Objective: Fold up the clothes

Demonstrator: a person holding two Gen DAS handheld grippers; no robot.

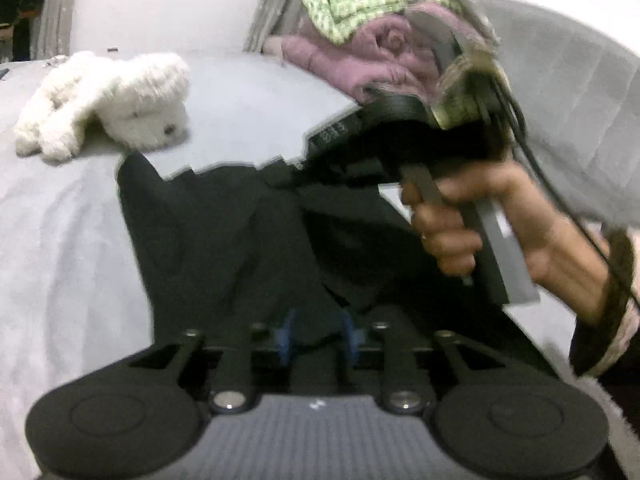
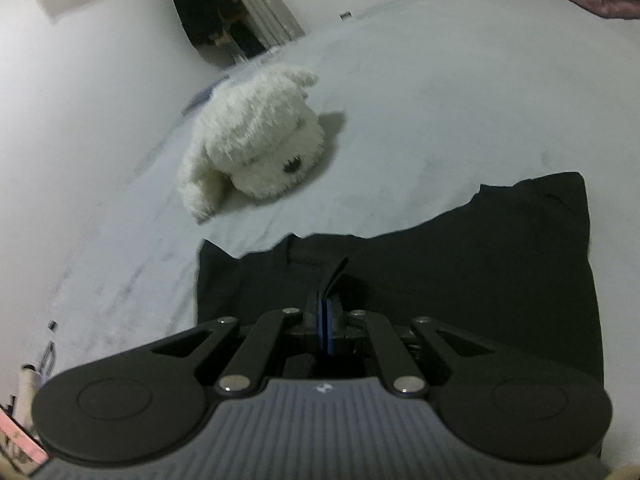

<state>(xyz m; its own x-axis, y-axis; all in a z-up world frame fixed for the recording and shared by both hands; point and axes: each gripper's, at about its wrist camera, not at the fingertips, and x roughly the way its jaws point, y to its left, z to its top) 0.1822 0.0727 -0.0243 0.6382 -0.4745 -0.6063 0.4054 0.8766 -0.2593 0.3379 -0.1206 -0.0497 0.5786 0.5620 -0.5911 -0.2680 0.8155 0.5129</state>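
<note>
Now your right gripper [image 2: 325, 320] pinches a fold of the black garment [image 2: 460, 280], which lies just below the white plush dog [image 2: 256, 148] on the bed [image 2: 440, 100]. Your left gripper [image 1: 318, 336] stands parted over the same cloth, its pads not pressing it.

no legible text; white marking on right gripper [image 1: 340, 132] body too blurred to read.

We see a bed with a pale grey sheet [image 2: 420, 92] — on it lie a black garment [image 2: 460, 264] spread flat, a white plush toy [image 2: 256, 148] beside its far edge, and — further back — a heap of pink and green clothes [image 1: 360, 40].
</note>
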